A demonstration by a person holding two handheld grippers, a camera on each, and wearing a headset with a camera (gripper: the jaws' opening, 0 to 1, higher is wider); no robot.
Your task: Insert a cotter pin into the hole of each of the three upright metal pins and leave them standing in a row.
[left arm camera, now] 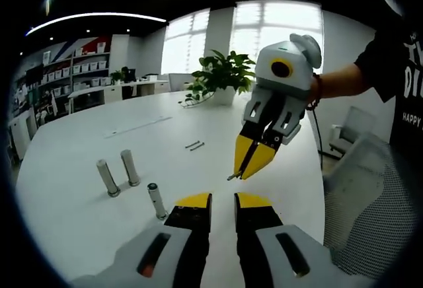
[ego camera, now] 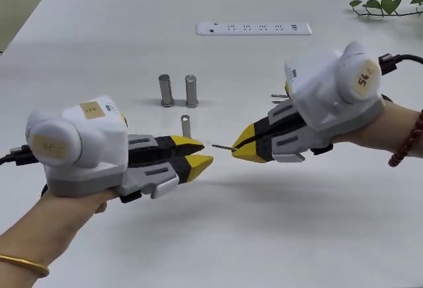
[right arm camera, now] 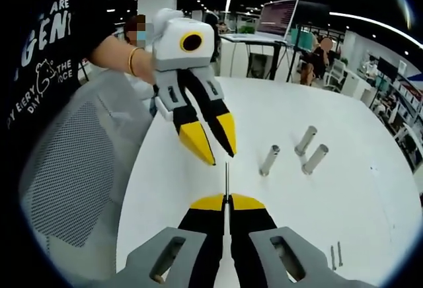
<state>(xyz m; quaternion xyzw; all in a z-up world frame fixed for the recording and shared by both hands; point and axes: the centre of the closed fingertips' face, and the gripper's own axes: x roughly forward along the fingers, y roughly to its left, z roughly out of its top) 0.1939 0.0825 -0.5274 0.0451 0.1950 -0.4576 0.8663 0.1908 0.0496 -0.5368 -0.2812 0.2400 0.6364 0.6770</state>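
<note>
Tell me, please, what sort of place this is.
Probably an office or lab workspace: a long white table with a power strip, a potted plant, and shelves of storage bins along the wall.

Three metal pins (ego camera: 166,90) (ego camera: 191,90) (ego camera: 186,126), maybe three cotters (ego camera: 222,147) (ego camera: 279,96) (tiny).

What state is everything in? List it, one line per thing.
left gripper: jaws open, empty
right gripper: jaws shut on cotter pin
cotter pin: held, tip sticking out forward
metal pins: all three upright on table
spare cotter pins: lying flat on table
</note>
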